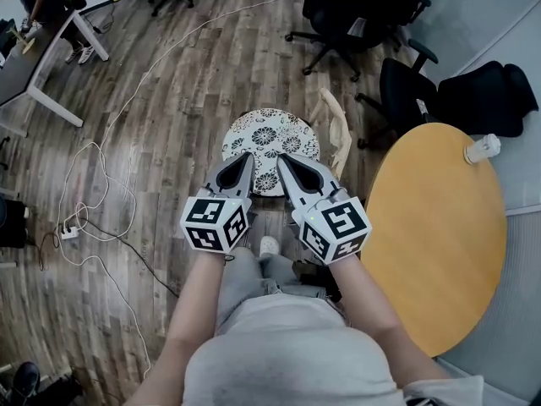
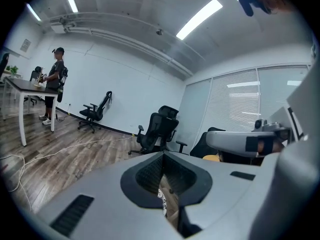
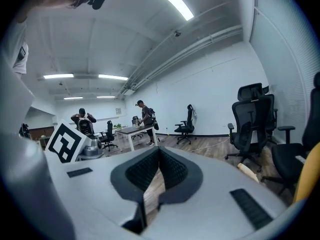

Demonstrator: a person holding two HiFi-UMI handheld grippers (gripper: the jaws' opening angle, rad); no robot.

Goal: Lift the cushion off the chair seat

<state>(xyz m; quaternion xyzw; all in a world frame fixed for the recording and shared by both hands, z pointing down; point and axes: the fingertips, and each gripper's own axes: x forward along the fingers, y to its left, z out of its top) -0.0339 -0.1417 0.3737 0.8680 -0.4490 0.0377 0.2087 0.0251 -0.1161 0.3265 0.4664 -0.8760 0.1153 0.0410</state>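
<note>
Two empty tools, left claw [image 1: 246,159] and right claw [image 1: 284,162], each pressed together, hang side by side above the floral cushion [image 1: 270,132], evidently lining up an approach.

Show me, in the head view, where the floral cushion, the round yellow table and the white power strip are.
floral cushion [image 1: 270,129], head view, on its patterned top above the jaws.
round yellow table [image 1: 431,244], head view, on the bare tabletop.
white power strip [image 1: 69,232], head view, on its body on the floor.
</note>
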